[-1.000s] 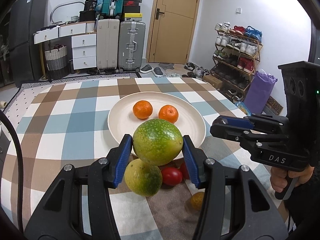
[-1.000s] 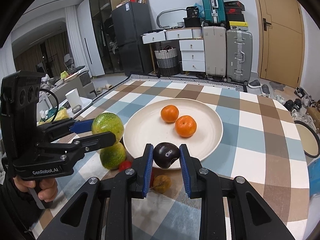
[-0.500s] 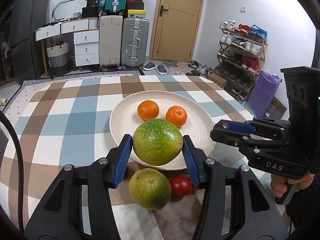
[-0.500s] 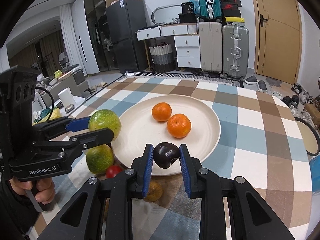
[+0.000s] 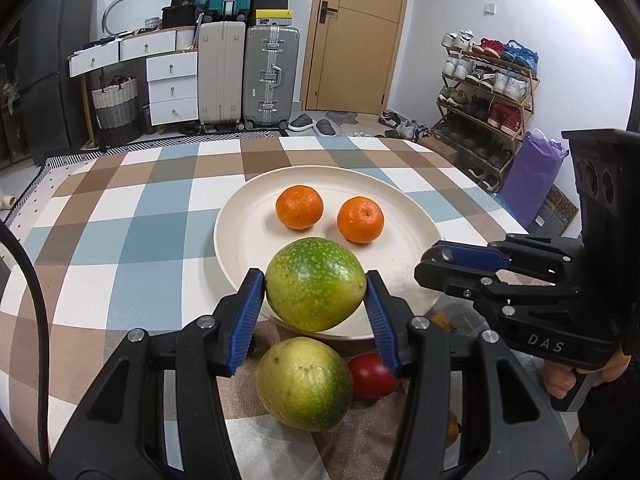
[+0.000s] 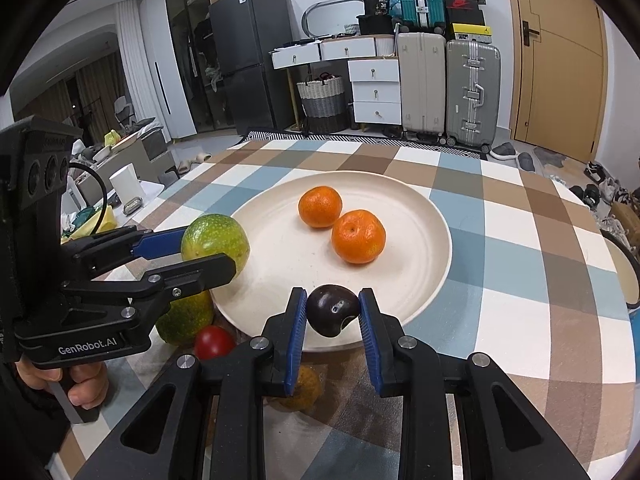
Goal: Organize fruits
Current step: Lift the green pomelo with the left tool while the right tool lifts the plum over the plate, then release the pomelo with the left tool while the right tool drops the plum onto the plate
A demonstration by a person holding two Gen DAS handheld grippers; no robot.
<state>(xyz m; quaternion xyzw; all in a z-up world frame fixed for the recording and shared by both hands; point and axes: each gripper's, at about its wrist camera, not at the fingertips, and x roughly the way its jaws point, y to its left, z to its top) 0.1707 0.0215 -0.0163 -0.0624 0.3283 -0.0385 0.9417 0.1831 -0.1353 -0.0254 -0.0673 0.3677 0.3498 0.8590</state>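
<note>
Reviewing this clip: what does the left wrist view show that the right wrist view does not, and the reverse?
Only the left wrist view shows the shoe rack and purple bag at the right wall, and the whole yellow-green fruit lying on the tablecloth.

Only the right wrist view shows the dark plum in full, clamped in the right gripper, plus the refrigerator and living area behind.

Both show the plate with two oranges, the green fruit held by the left gripper, the red tomato, suitcases and door.

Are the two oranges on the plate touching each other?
Apart. The left wrist view shows bare plate between the two oranges.
</note>
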